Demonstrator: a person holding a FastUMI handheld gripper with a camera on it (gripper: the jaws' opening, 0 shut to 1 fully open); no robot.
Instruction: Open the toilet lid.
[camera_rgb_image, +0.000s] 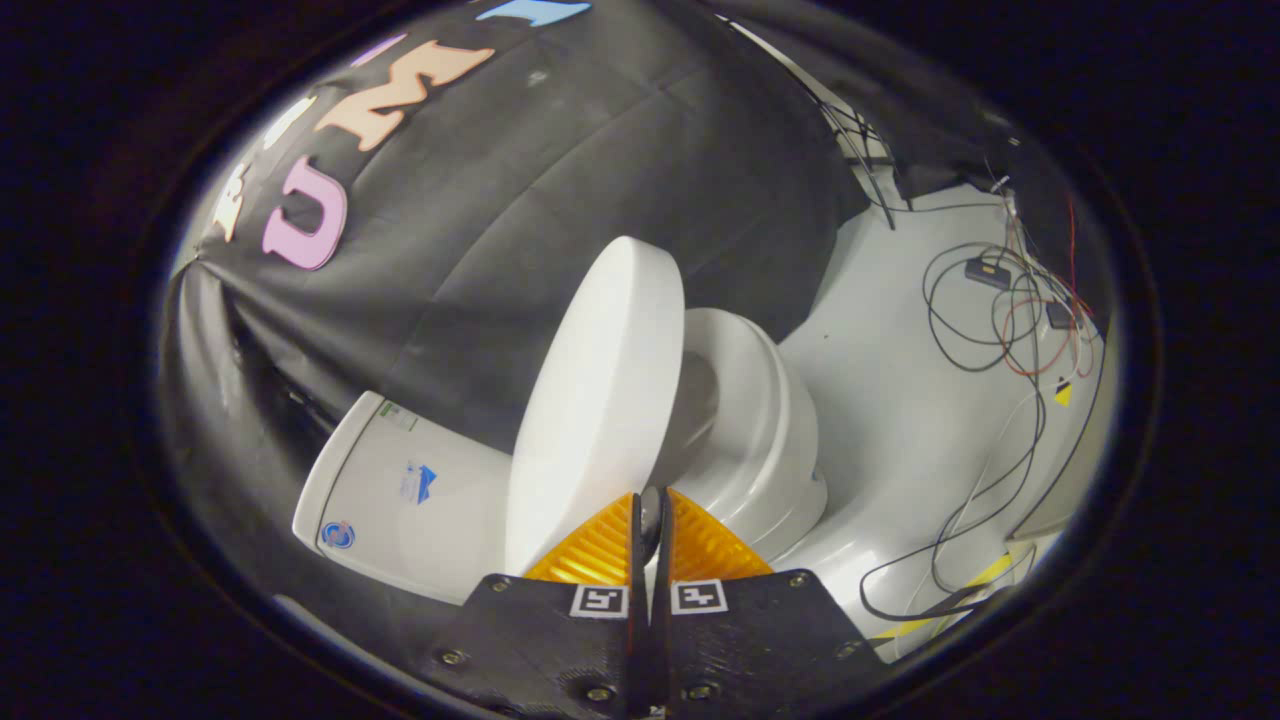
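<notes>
At raised lid (600, 400), hand-held gripper (650, 515) seemingly closed.

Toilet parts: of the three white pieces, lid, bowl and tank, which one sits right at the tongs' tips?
The lid: raised, its edge sits at the nearly closed tongs. The bowl and tank flank it.

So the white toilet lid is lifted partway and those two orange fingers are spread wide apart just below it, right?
Not quite. The gripper view shows the toilet lid lifted partway off the bowl, but the gripper has its orange fingers nearly together, with just a thin gap at the lid's lower edge.
</notes>
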